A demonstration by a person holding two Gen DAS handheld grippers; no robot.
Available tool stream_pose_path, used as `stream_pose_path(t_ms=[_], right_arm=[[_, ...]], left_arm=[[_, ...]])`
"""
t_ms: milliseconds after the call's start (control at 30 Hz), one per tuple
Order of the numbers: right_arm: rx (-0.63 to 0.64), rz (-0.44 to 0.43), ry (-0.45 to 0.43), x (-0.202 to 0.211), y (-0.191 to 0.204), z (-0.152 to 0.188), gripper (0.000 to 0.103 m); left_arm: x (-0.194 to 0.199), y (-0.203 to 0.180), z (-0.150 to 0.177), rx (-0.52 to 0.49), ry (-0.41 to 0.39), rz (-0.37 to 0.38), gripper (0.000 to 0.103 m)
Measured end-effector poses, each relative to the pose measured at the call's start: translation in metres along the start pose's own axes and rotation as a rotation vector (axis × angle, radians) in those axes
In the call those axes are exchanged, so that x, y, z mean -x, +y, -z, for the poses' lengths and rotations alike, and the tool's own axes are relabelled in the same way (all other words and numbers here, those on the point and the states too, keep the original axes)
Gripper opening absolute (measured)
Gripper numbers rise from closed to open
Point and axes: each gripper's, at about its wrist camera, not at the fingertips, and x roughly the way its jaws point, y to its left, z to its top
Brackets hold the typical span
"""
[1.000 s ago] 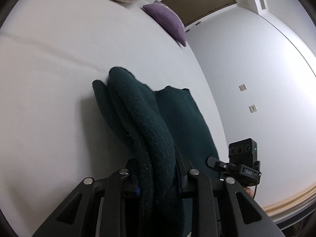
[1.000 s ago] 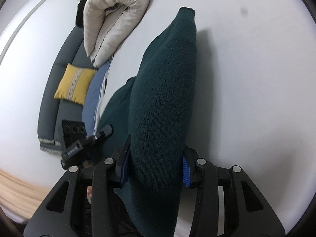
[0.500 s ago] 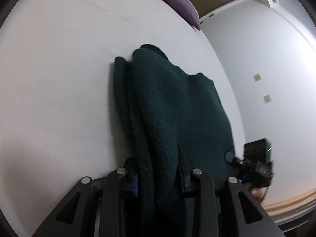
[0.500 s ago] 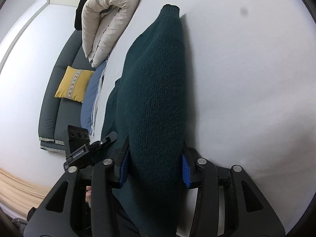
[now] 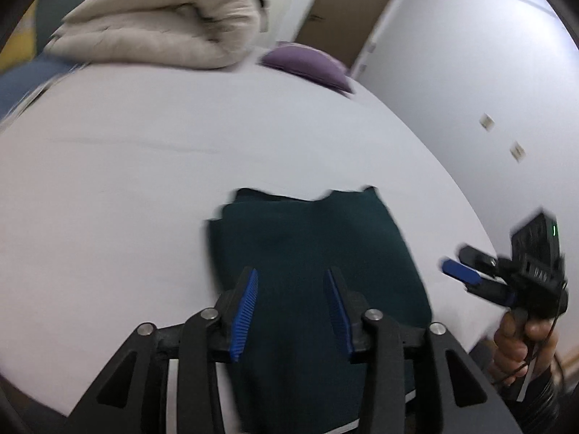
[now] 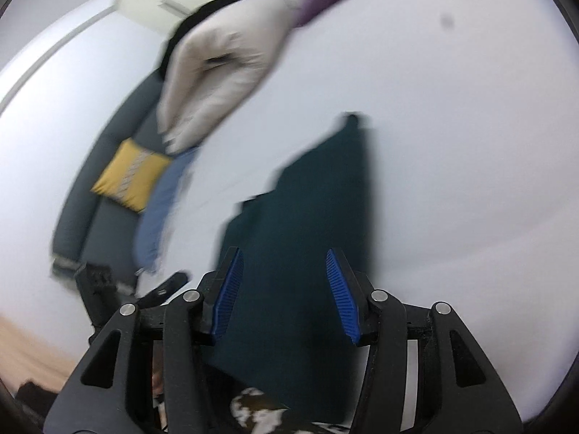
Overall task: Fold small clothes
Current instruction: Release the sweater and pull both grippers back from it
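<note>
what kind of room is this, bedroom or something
Most likely a bedroom or a hotel-style room: a dark green sweater lies on a wide white bed, with a rolled cream duvet and a purple pillow at its far end. A grey sofa stands alongside.

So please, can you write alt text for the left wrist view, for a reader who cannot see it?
A dark green sweater lies folded on a white bed, seen between the opening left tongs, which no longer grip it. Behind are a rolled beige duvet and a purple pillow; the right tongs hover at right.
</note>
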Motion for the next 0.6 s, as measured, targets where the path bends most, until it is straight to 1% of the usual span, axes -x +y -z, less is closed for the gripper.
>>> stream_pose_path(t_ms=[33, 67, 133, 167, 200, 233, 267, 367, 400, 467, 567, 600], right_arm=[[0.016, -0.024, 0.014, -0.005, 0.006, 0.001, 0.047], [0.025, -0.044, 0.033, -0.014, 0.011, 0.003, 0.047], [0.004, -0.041, 0.068, -0.035, 0.011, 0.005, 0.047], [-0.022, -0.018, 0.091, -0.047, 0.004, 0.008, 0.045], [-0.037, -0.010, 0.100, -0.053, -0.003, 0.008, 0.045], [-0.048, -0.035, 0.095, -0.056, -0.012, 0.011, 0.043], [-0.052, -0.059, 0.082, -0.068, -0.011, 0.005, 0.042], [-0.095, -0.107, 0.067, -0.062, -0.020, 0.003, 0.043], [-0.083, -0.112, 0.063, -0.064, -0.018, 0.001, 0.045], [-0.030, -0.150, 0.078, -0.054, -0.009, 0.005, 0.045], [0.000, -0.207, 0.129, -0.045, -0.002, 0.019, 0.045], [0.011, -0.208, 0.149, -0.045, -0.003, 0.025, 0.045]], left_arm=[[-0.009, -0.007, 0.003, -0.024, 0.017, 0.006, 0.045], [-0.022, -0.012, 0.010, -0.045, 0.047, -0.008, 0.045], [-0.042, -0.001, 0.023, -0.025, 0.110, -0.022, 0.045], [-0.051, 0.006, 0.030, 0.002, 0.128, -0.013, 0.044], [-0.053, 0.008, 0.032, 0.005, 0.123, -0.012, 0.042], [-0.054, 0.006, 0.037, -0.002, 0.113, -0.014, 0.041], [-0.054, 0.005, 0.038, -0.011, 0.108, -0.013, 0.041], [-0.052, 0.005, 0.038, -0.012, 0.106, -0.018, 0.041], [-0.051, 0.006, 0.039, -0.007, 0.104, -0.017, 0.041], [-0.051, 0.005, 0.040, -0.011, 0.097, -0.022, 0.041], [-0.061, 0.000, 0.042, -0.021, 0.089, -0.040, 0.041], [-0.063, -0.001, 0.042, -0.022, 0.087, -0.044, 0.041]])
